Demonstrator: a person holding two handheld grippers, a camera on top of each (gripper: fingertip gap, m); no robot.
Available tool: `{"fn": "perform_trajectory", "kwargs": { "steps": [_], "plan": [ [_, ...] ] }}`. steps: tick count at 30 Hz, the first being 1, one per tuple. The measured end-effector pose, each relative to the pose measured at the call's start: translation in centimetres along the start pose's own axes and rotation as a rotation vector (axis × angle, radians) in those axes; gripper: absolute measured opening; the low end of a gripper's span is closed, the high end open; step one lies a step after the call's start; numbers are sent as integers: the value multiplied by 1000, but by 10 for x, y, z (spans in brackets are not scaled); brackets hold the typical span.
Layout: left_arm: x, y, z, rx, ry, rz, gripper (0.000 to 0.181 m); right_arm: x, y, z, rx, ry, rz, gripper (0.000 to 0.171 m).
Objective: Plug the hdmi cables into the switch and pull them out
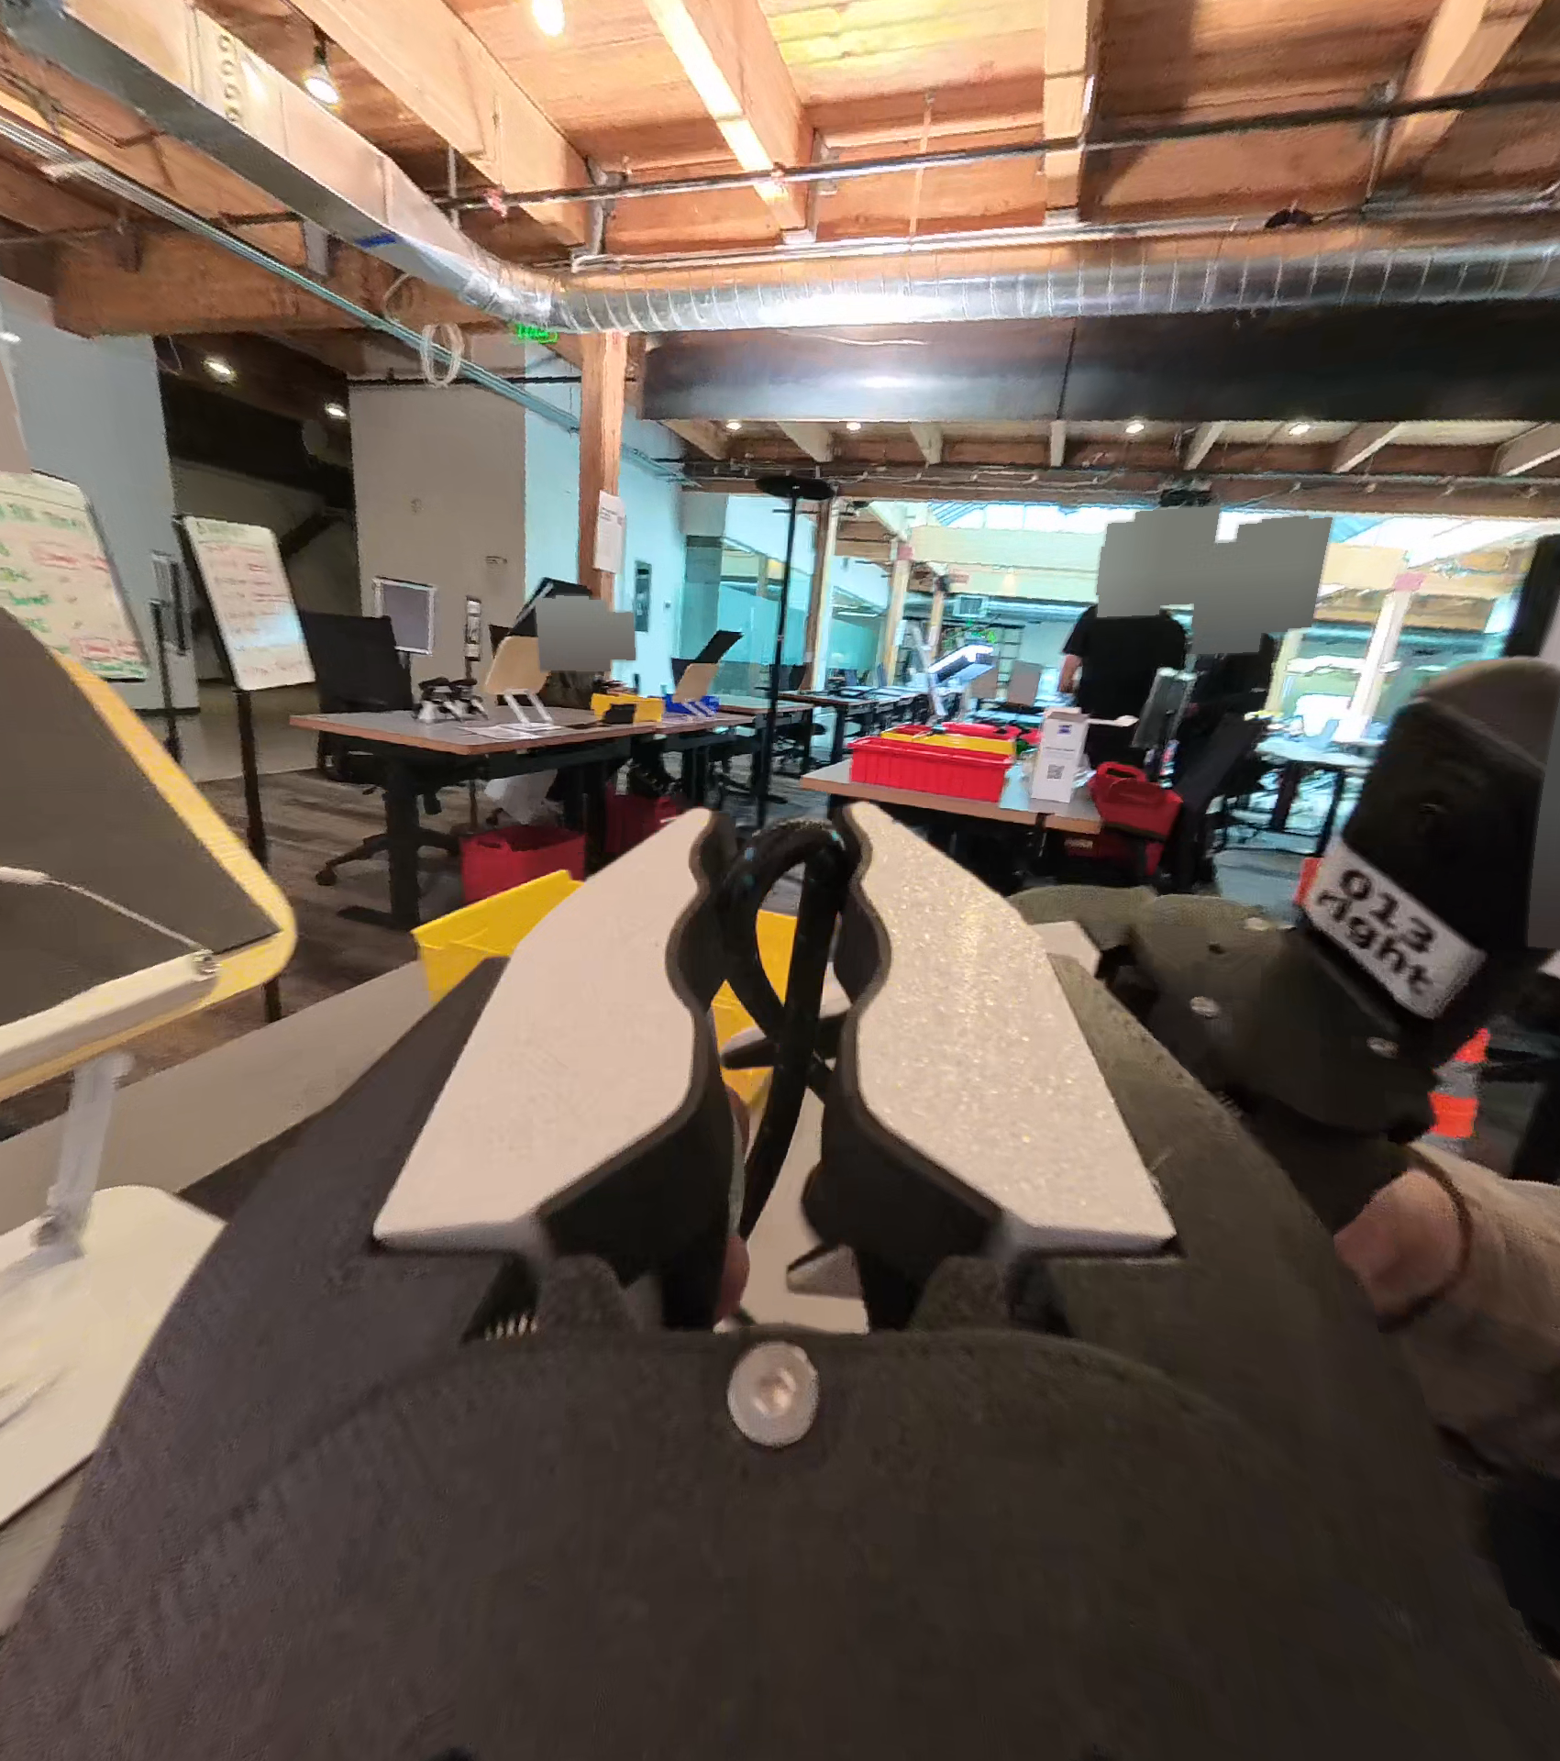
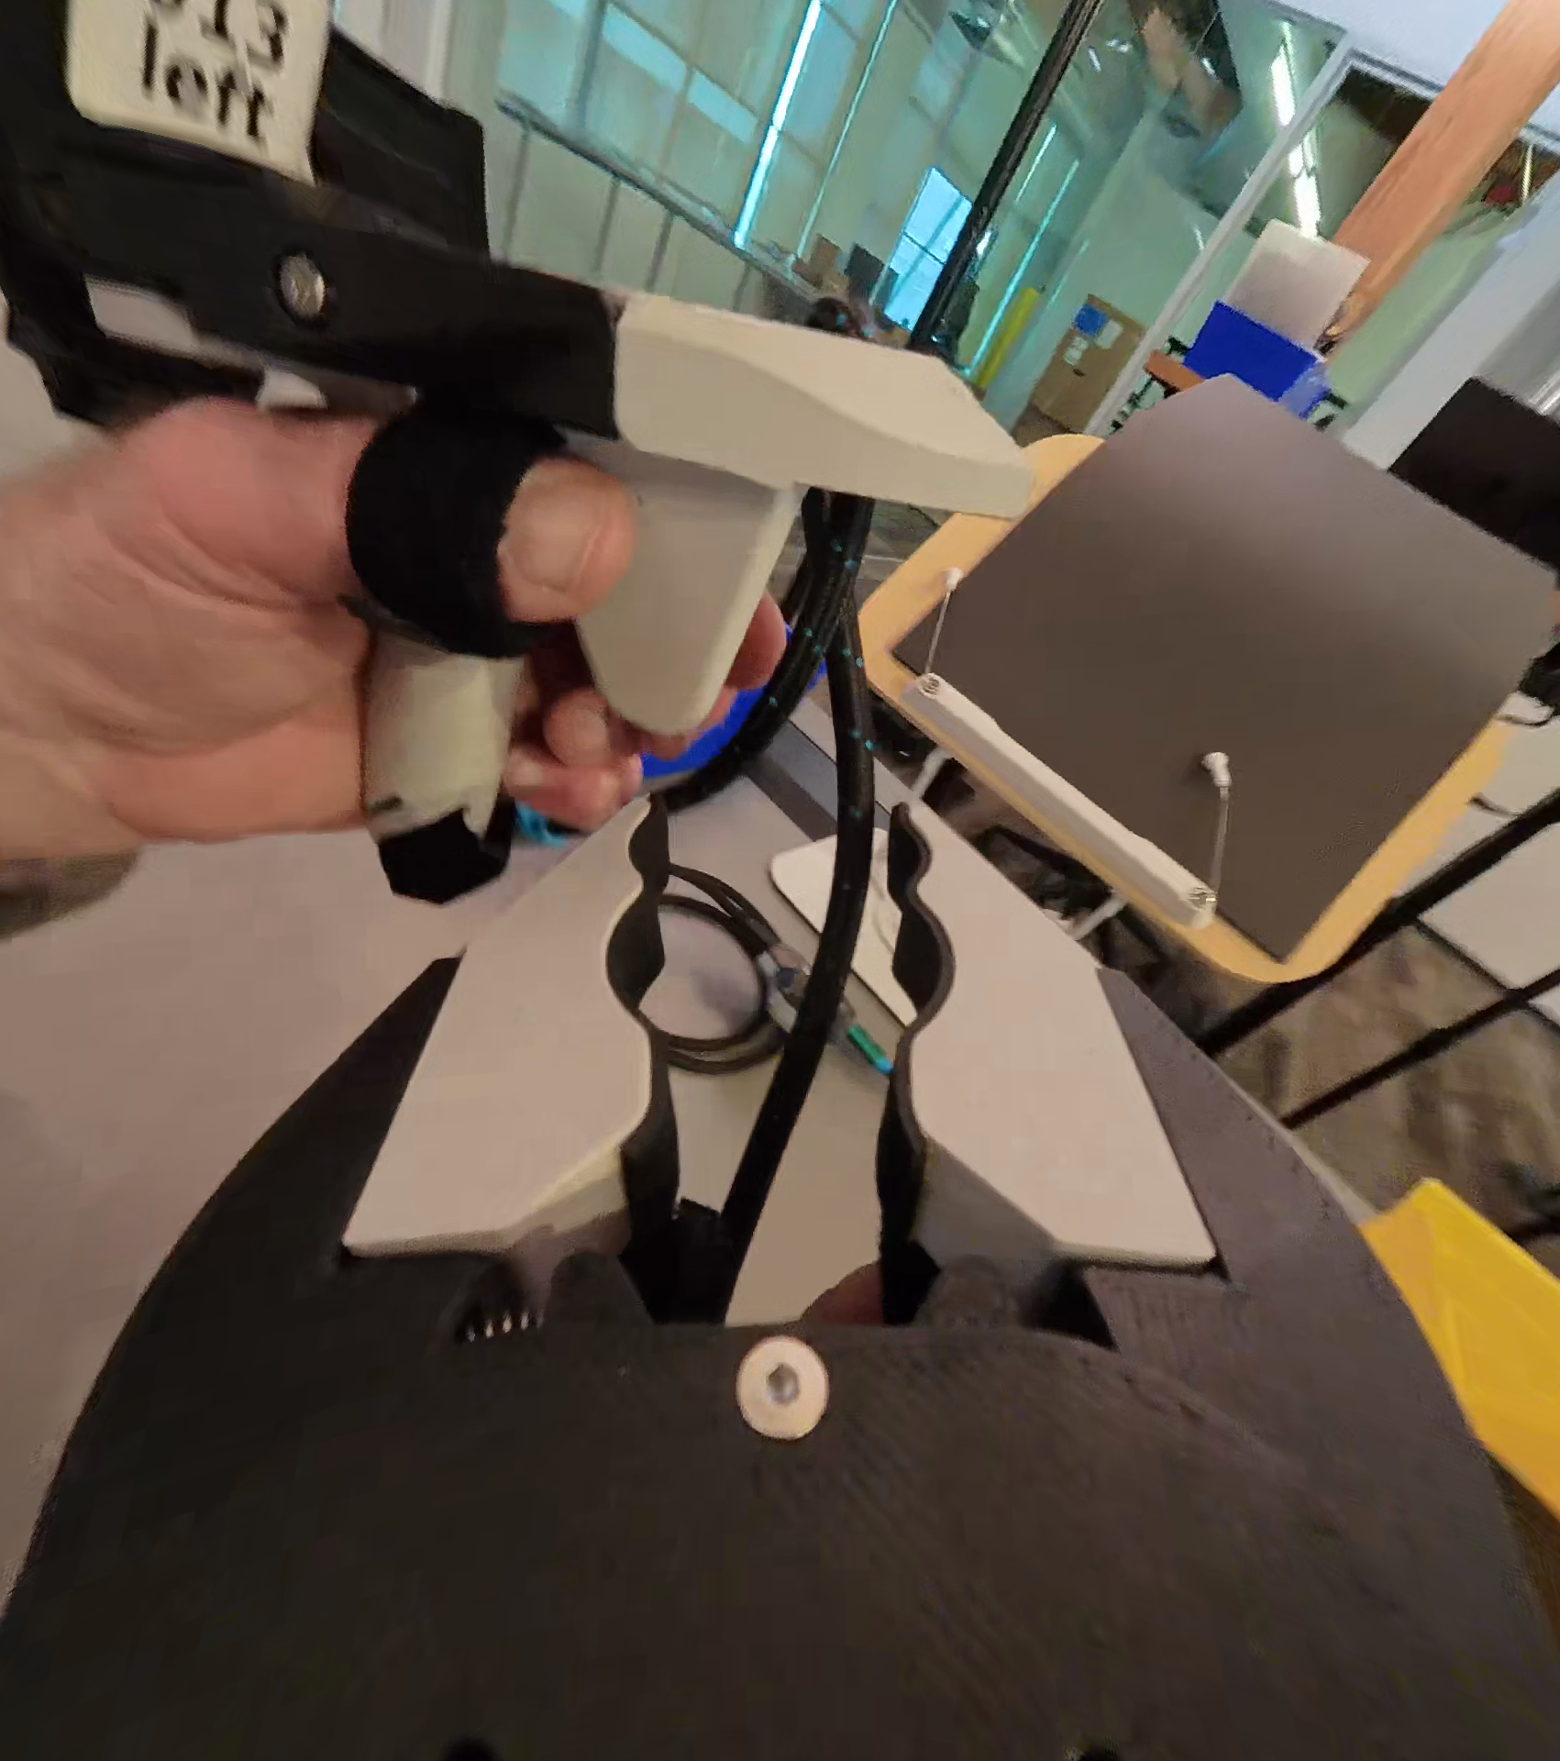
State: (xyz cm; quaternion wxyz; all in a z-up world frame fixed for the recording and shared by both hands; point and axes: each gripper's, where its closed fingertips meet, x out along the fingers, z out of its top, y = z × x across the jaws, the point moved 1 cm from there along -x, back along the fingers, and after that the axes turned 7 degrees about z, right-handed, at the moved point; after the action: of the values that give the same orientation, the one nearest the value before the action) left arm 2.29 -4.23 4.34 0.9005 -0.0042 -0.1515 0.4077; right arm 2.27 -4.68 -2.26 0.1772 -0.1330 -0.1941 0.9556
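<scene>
- Our left gripper was raised off the bench, its fingers pinching a loop of the black braided hdmi cable at their tips.
- The cable, flecked with blue, hung down from that grip and ran between the fingers of our right gripper, which were spread apart and not touching it.
- A thinner black coil with a metal connector lay on the bench beyond.
- We saw no switch.

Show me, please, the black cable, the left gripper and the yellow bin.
black cable (image 2: 852, 858), right wrist view, its hanging middle stretch
left gripper (image 1: 780, 848), left wrist view, between its fingertips
yellow bin (image 1: 490, 929), left wrist view, its near wall
</scene>
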Motion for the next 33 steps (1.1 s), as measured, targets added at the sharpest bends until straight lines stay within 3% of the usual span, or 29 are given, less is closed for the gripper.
{"fn": "perform_trajectory", "kwargs": {
  "steps": [7,12,19,24,28,33],
  "plan": [
    [-2,-3,5,-56,-59,-10,20,18,3,0,116,-42,24,30],
    [-5,-5,2,-2,-56,1,21,28,-5,-4,116,-72,-26,9],
    [-6,-6,-3,-16,-51,-36,23,25,-17,-6,-82,-53,-100,4],
    [-8,-6,-11,59,-43,-41,28,15,-34,-11,-347,48,-226,4],
    [-17,0,-9,136,-13,-5,54,6,-50,-20,-441,100,-294,3],
    [-38,12,-17,315,128,28,65,-14,-69,-40,-456,173,-348,4]
  ]
}}
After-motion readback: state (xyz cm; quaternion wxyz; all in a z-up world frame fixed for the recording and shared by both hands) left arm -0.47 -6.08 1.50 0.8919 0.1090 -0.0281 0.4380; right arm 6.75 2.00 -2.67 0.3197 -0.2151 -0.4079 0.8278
